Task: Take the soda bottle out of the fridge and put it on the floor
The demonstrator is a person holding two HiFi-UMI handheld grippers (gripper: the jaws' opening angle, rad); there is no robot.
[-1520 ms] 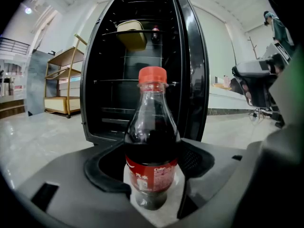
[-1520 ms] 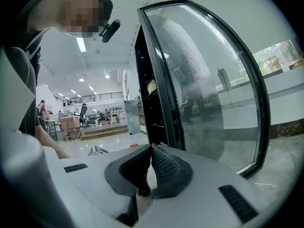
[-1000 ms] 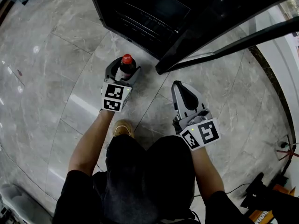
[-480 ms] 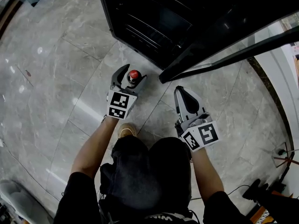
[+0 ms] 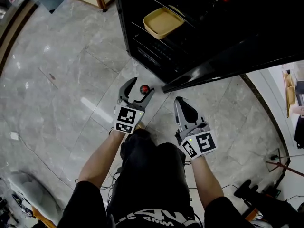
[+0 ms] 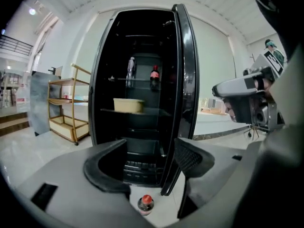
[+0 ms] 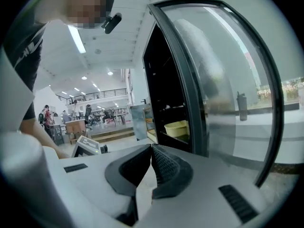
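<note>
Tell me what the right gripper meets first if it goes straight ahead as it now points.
Most likely the open fridge door: the right gripper, jaws together, points at its dark frame and glass. How far off is unclear.

Out of the black fridge (image 5: 199,27), the soda bottle (image 5: 144,89) stands upright on the grey marble floor (image 5: 61,94), just in front of the fridge and close to the lower corner of its open door (image 5: 213,68). The bottle is dark with a red cap. The jaws of my left gripper (image 5: 142,85) are spread wide above the bottle and touch it nowhere; it stands free on the tiles
</note>
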